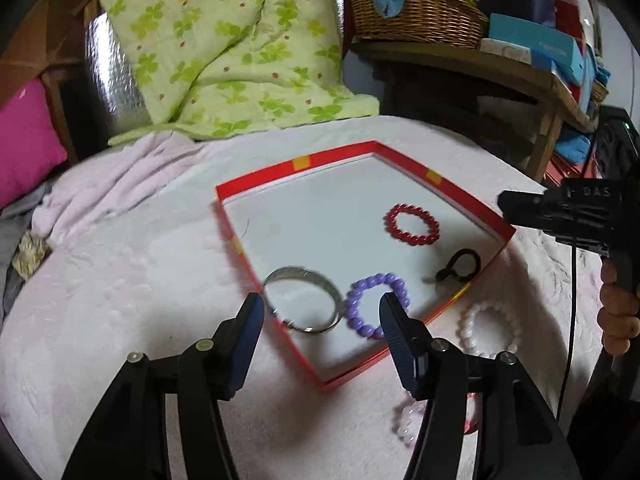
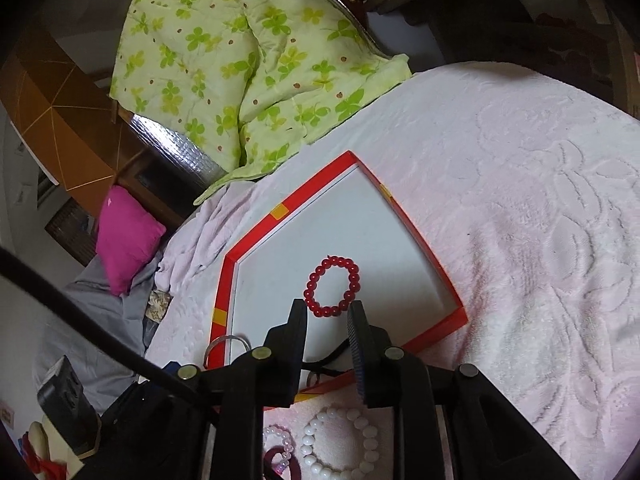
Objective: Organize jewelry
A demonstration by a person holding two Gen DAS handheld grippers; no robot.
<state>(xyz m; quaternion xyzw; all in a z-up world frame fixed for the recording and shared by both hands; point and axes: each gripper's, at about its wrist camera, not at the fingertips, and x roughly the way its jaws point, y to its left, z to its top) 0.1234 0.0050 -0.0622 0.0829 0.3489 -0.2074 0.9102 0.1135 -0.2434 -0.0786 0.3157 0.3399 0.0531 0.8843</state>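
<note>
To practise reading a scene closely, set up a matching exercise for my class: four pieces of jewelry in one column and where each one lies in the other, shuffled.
Column 1
1. red bead bracelet
2. silver bangle
3. white bead bracelet
4. black hair tie

Column 2
A. on the pink blanket, outside the red box
B. propped across the box's rim
C. inside the box, against its wall
D. flat on the box floor, away from the walls

Pairs: 1-D, 2-B, 3-A, 4-C

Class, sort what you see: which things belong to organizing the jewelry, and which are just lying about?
Job: red-rimmed tray, red bead bracelet, purple bead bracelet, silver bangle, black hair tie, white bead bracelet.
Lying about: green quilt, pink cushion, wicker basket.
</note>
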